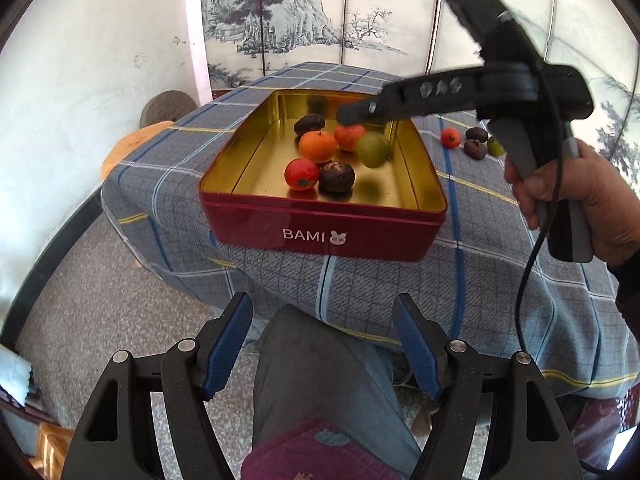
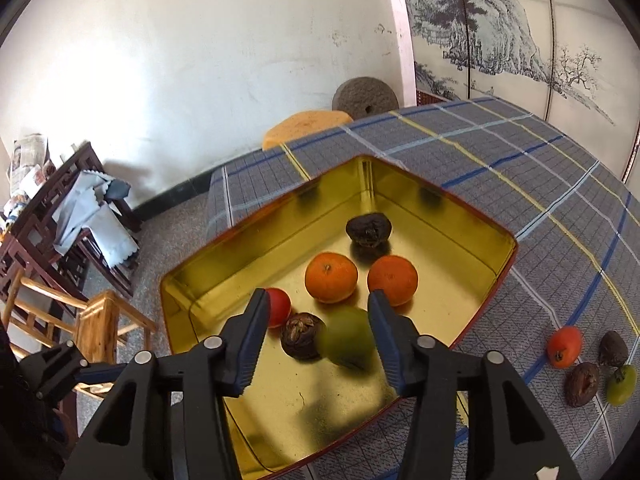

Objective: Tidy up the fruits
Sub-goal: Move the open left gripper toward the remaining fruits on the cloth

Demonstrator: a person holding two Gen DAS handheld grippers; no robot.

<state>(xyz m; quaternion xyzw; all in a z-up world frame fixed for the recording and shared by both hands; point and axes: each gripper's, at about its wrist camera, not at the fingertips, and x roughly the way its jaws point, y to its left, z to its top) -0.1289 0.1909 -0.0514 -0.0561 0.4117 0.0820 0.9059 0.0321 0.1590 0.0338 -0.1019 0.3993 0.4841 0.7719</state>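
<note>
A red BAMI tin (image 1: 320, 204) with a gold inside (image 2: 224, 256) sits on the checked cloth. It holds two oranges (image 2: 331, 277) (image 2: 393, 279), a red fruit (image 2: 279, 307) and two dark brown fruits (image 2: 302, 335) (image 2: 368, 230). A blurred green fruit (image 2: 346, 338) (image 1: 374, 150) sits between the fingers of my right gripper (image 2: 318, 296) (image 1: 352, 114), clear of the left pad. That gripper is open over the tin. My left gripper (image 1: 323, 300) is open and empty, short of the table edge.
On the cloth right of the tin lie a red-orange fruit (image 2: 564, 347), two dark fruits (image 2: 582, 384) (image 2: 613, 348) and a green one (image 2: 621, 385). A person's knee (image 1: 320, 360) is under my left gripper. Wooden chairs (image 2: 72, 240) stand to the left and a painted screen (image 1: 300, 20) behind.
</note>
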